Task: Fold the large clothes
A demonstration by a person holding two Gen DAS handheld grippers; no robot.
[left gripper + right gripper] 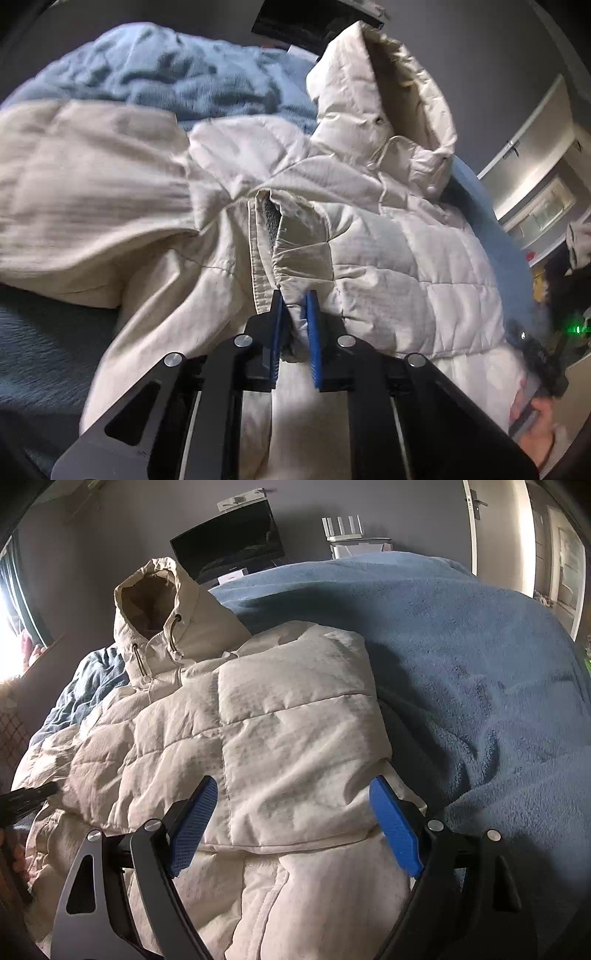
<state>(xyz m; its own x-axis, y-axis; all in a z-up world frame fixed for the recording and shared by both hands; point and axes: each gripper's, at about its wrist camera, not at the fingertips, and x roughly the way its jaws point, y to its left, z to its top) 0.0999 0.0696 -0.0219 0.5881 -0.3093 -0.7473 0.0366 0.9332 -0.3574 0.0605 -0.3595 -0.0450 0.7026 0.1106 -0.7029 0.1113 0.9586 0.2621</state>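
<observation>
Here the cream padded jacket (258,738) lay spread on a bed covered with a blue fleece blanket (480,672); its hood (155,605) pointed toward the far wall, with two drawcords hanging at the collar; in the left wrist view the same jacket (388,258) filled most of the frame, its hood (373,92) standing up at the top.

The left gripper (294,295) was nearly pressed together; its blue pads (312,332) pinched a narrow fold of the jacket's fabric, just beside the open front edge where a flat placket strip (255,258) ran down; a sleeve (85,206) lay stretched to the left over the blanket (166,74), blurred in the picture.

The right gripper (291,797) stood spread wide; its two blue pads (395,830) sat either side of a folded quilted panel of the jacket, near its lower seam; whether the pads touched the cloth could not be told, though nothing looked squeezed between them.

Beyond the bed a dark screen (229,542) leaned against the grey wall; a white router (343,528) with upright aerials stood to its right; a pale door (498,531) showed at the far right; part of a person's hand (535,435) appeared at the lower right edge of the left wrist view.
</observation>
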